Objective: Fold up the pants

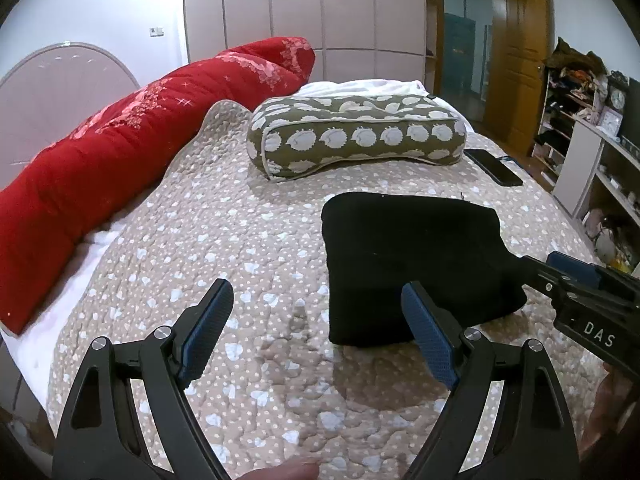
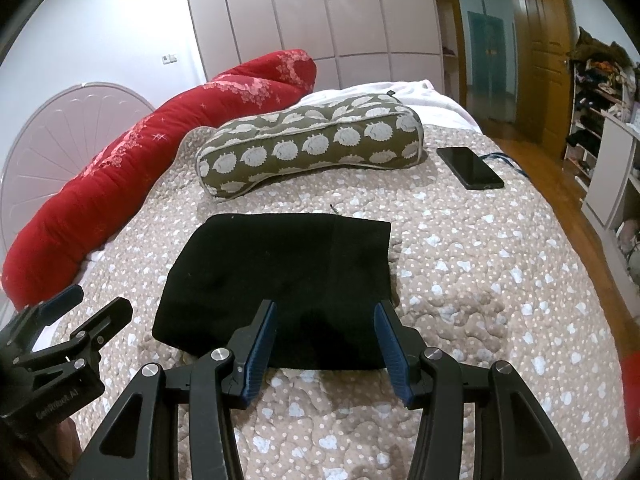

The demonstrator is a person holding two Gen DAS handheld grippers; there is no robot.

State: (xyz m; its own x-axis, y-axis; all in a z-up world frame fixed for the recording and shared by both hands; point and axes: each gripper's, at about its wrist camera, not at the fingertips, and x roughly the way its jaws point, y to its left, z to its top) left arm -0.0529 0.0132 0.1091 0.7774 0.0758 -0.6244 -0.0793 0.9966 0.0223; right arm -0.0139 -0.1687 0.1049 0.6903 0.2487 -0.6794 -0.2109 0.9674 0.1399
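Pants near pillow, phone

A bed with a beige quilted bedspread fills the room, its rounded headboard at the left edge. Glossy pale wardrobe doors line the far wall, reflecting ceiling light. At right, a wooden door stands above wood flooring, beside cluttered white shelves.

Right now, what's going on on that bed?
A person holds a gripper in each hand over a quilted bedspread. The black pants lie on it already folded into a compact rectangle. Both grippers are open and hold nothing: the right gripper hovers at the near edge of the pants, the left gripper over the bedspread at their left. A patterned pillow, red bolster and phone lie beyond.
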